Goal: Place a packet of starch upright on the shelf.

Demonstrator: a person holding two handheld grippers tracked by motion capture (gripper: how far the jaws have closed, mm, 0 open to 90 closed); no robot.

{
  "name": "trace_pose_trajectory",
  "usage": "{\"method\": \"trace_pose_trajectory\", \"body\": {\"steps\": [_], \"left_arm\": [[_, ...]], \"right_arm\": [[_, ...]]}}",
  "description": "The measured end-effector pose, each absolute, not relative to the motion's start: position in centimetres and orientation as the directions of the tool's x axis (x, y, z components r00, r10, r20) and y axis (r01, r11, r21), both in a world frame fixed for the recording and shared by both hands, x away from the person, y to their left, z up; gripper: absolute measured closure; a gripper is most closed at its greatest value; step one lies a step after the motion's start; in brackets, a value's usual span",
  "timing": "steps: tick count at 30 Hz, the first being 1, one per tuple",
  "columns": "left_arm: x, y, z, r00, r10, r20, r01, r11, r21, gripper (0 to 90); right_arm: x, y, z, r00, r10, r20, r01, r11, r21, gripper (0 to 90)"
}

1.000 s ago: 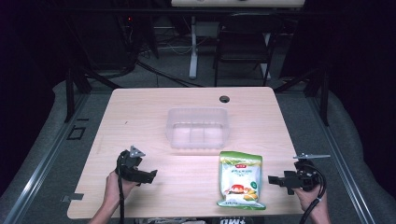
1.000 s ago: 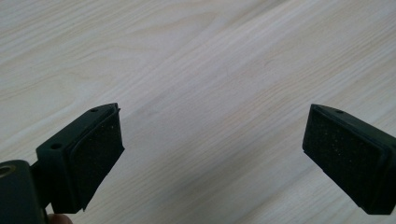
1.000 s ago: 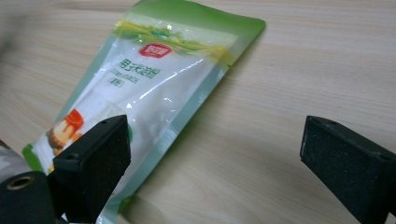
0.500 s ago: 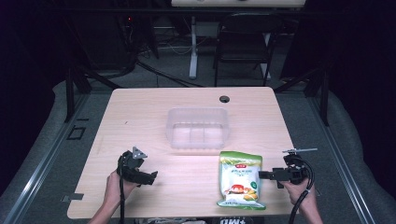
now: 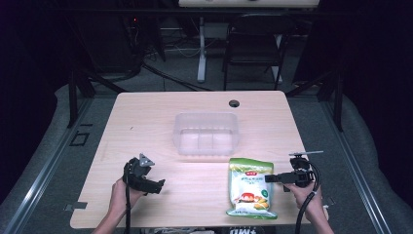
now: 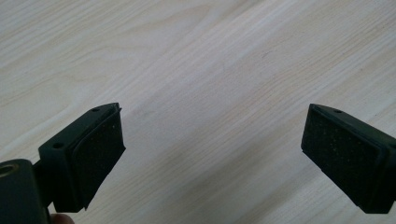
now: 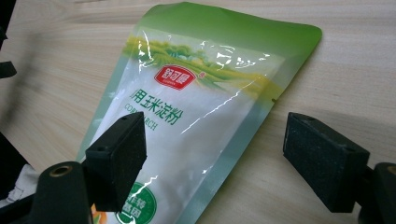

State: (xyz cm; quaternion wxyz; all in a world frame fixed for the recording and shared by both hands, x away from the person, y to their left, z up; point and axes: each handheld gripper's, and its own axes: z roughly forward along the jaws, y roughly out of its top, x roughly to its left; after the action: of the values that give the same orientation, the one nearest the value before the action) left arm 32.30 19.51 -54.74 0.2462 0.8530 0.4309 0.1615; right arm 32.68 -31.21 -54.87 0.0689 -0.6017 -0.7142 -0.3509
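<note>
A green and white starch bag (image 5: 250,186) lies flat on the wooden table (image 5: 160,117), near its front edge at the right. My right gripper (image 5: 268,178) is open at the bag's right edge, jaws pointing left toward it. In the right gripper view the bag (image 7: 196,107) lies under and between the open jaws (image 7: 212,156), one pad over its lower part and the other over bare wood. My left gripper (image 5: 158,185) rests open at the front left, over bare table (image 6: 205,70), nothing between its pads (image 6: 100,149).
A clear plastic bin (image 5: 206,132) stands at the table's middle, just behind the bag. A small round grommet hole (image 5: 234,103) sits near the far edge. A chair and desk legs stand on the dark floor beyond the table.
My right gripper has moved left from the table's right edge up to the bag's right side. The left gripper has stayed in place.
</note>
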Motion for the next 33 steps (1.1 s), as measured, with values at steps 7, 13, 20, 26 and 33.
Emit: {"method": "trace_pose_trajectory", "body": {"steps": [7, 13, 20, 26, 33], "left_arm": [[32.3, 19.4, -54.8, 0.579, 0.812, 0.069, 0.652, -0.512, 0.559, 5.6], [32.3, 19.4, -54.7, 0.582, 0.810, 0.069, 0.649, -0.514, 0.561, 5.7], [32.3, 19.3, -54.8, 0.588, 0.806, 0.070, 0.647, -0.520, 0.558, 6.0], [32.3, 19.3, -54.8, 0.590, 0.804, 0.073, 0.644, -0.524, 0.557, 6.3], [32.2, 19.2, -54.8, 0.591, 0.803, 0.078, 0.640, -0.526, 0.559, 6.9]], "right_arm": [[33.5, -30.6, -55.3, -0.246, 0.817, 0.522, 0.922, 0.031, 0.386, 24.2], [33.9, -30.4, -55.6, -0.217, 0.827, 0.519, 0.930, 0.013, 0.368, 26.3], [34.3, -29.7, -55.9, -0.202, 0.838, 0.508, 0.937, 0.015, 0.349, 31.6], [34.8, -29.5, -55.9, -0.209, 0.848, 0.487, 0.939, 0.034, 0.343, 45.9], [35.0, -28.9, -56.1, -0.221, 0.854, 0.471, 0.936, 0.051, 0.347, 66.2]]}}
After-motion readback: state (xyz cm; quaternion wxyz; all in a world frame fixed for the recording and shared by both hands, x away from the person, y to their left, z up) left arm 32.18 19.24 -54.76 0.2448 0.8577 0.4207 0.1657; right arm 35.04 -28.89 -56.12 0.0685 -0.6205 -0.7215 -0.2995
